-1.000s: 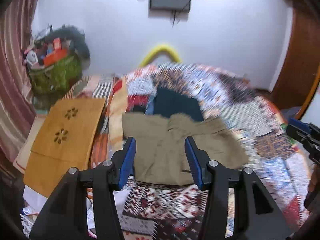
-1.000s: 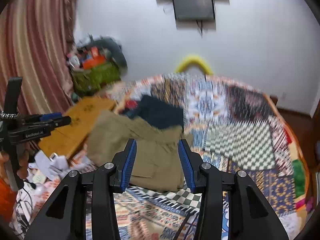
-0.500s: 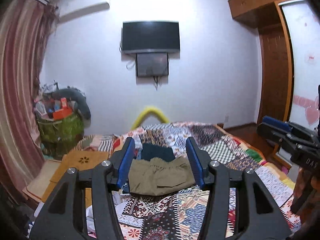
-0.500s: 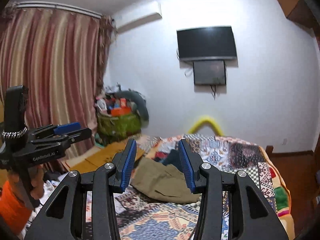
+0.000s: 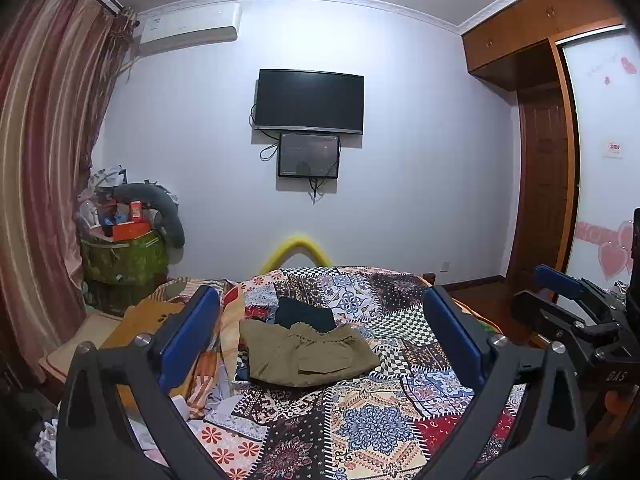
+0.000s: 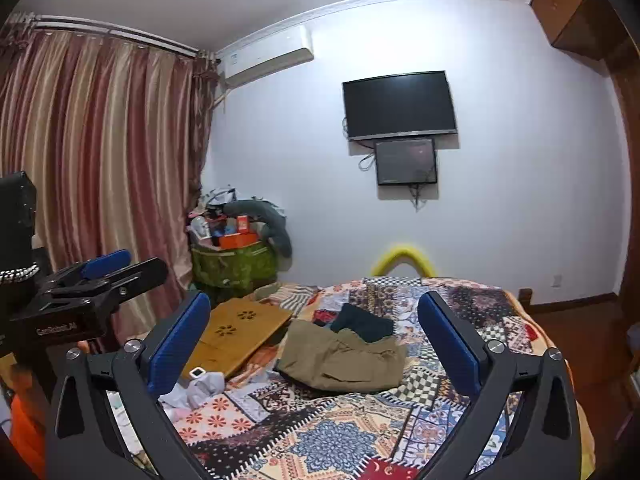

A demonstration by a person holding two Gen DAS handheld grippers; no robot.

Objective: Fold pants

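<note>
Folded olive-khaki cotton pants point(image 5: 308, 354) lie mid-bed on the patchwork quilt point(image 5: 376, 420), dark navy garment point(image 5: 306, 314) touching behind. Both grippers, left point(image 5: 320, 340) & right point(image 6: 318, 344), just opened wide, holding nothing. Perforated wooden board point(image 6: 240, 332) leans at the bed's left edge.

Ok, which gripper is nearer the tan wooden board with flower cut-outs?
Left. The left gripper is on the board's side, the right gripper across from it; both jaws have just been opening, empty.

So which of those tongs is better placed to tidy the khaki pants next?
Neither by much: the left tongs and right tongs are both open, empty and well back from the khaki pants. Right looks marginally better, with the pants appearing a little nearer in its view.
</note>
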